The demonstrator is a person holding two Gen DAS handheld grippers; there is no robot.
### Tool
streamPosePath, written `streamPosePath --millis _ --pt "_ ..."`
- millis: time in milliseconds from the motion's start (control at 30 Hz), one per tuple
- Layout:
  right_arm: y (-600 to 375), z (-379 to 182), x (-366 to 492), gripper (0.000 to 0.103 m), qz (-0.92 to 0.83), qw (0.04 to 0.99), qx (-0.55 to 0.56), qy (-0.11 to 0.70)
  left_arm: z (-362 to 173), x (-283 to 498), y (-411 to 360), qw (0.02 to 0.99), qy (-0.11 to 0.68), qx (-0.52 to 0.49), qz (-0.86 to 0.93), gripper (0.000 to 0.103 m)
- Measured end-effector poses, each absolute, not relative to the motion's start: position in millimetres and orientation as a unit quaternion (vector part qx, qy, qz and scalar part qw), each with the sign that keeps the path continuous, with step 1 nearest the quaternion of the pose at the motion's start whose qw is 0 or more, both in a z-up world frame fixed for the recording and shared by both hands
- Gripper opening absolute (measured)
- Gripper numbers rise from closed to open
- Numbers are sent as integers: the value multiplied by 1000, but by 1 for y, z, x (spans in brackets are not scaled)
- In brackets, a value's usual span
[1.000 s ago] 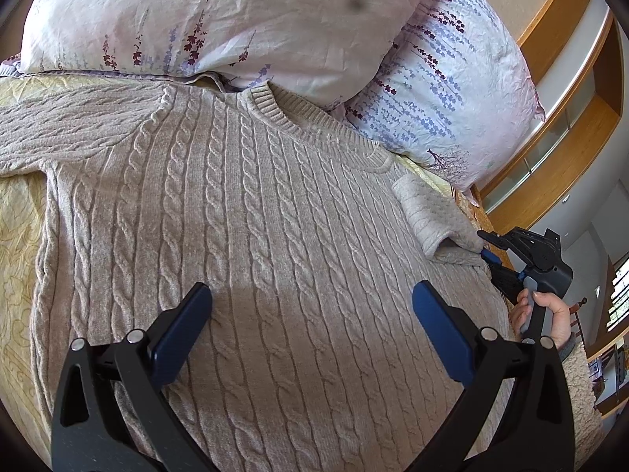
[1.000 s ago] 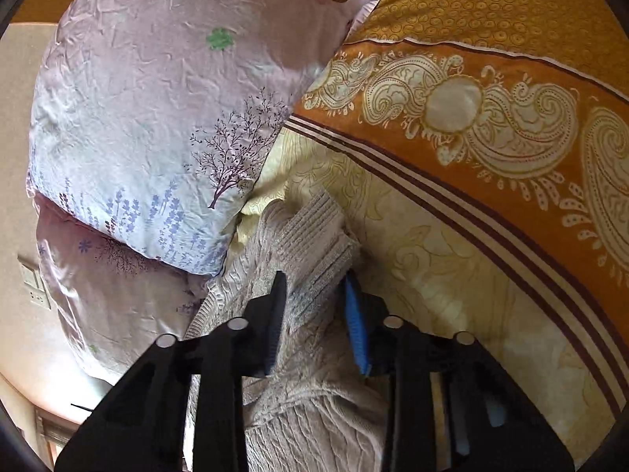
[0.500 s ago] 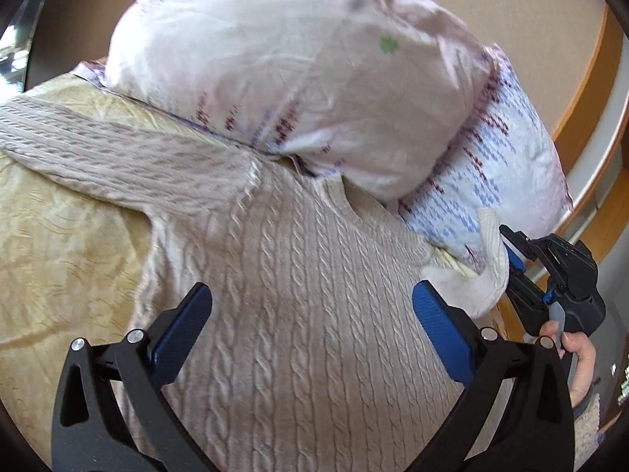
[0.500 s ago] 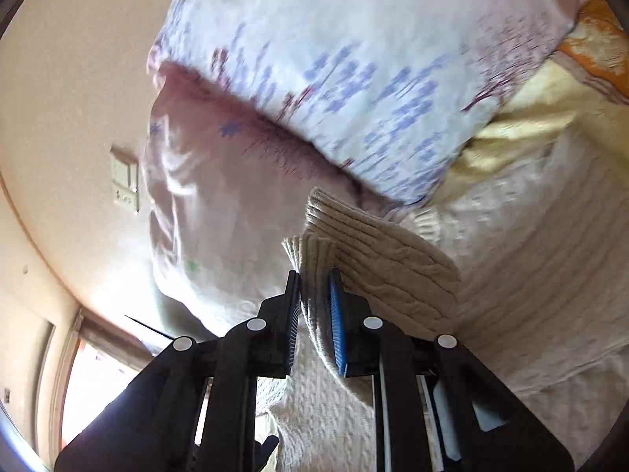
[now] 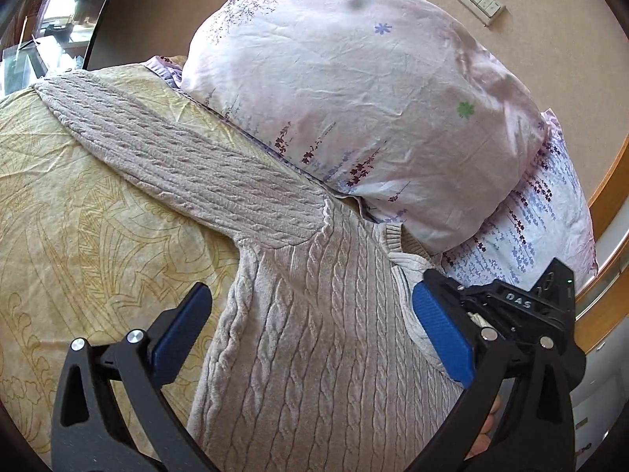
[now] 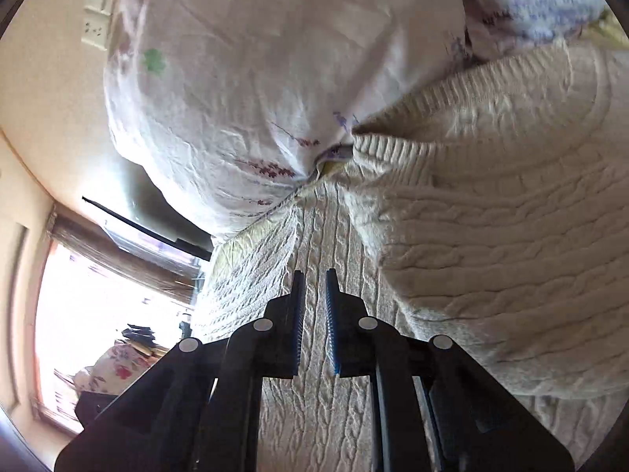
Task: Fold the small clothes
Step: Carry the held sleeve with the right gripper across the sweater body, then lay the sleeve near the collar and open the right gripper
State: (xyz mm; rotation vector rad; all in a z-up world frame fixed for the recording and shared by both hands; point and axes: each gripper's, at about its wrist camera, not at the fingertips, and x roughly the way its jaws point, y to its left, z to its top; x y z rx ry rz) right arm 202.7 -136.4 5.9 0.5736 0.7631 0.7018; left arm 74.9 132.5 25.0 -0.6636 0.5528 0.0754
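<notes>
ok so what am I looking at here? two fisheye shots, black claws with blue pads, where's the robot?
There is no robot. A person holds a two-finger tool in each hand, and each tool has a camera looking along its fingers. The left-hand view shows the left gripper, fingers wide open, above a beige cable-knit sweater spread on a yellow patterned bedspread beside a pale floral pillow. One sleeve lies stretched out. The right-hand view shows the right gripper, fingers almost together over the sweater. Whether they pinch any knit is unclear. Beside it, the other sleeve lies folded across the body.
</notes>
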Motion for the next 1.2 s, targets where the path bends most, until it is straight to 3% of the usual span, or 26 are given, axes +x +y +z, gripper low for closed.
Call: streamPosePath --millis 33,67,100,133,200,267,500,567,700,933,967,1067,1200 --pt "-141 16 196 32 320 848 252 340 25 75 131 908 268 -319 35 101" --pt "-148 25 191 60 309 864 237 320 26 75 131 909 269 -318 34 101" --pt "-153 32 186 72 297 877 221 306 26 75 130 909 269 -317 33 101" --pt "-156 36 183 76 288 888 199 299 26 75 130 909 269 -316 34 101" --pt "-157 38 178 72 291 897 147 298 25 76 130 908 270 -319 34 101" --pt "-152 31 174 56 338 877 132 314 25 75 131 907 269 -323 34 101" --pt "-106 -4 202 53 337 848 108 394 28 70 135 911 253 -323 48 101" --pt "-104 -2 212 43 284 876 66 384 27 70 135 910 255 -322 49 101" --pt "-101 7 213 43 207 914 -26 347 26 73 135 908 263 -324 41 101" --pt "-90 -11 235 42 164 913 -84 363 23 77 134 903 274 -329 35 101" --pt "-88 -10 237 29 155 915 -93 361 22 77 134 903 275 -329 36 101" --pt "-93 -5 247 8 162 914 -53 369 21 78 134 902 278 -328 36 101" --pt "-112 12 244 8 223 905 57 359 20 78 136 900 276 -334 37 101"
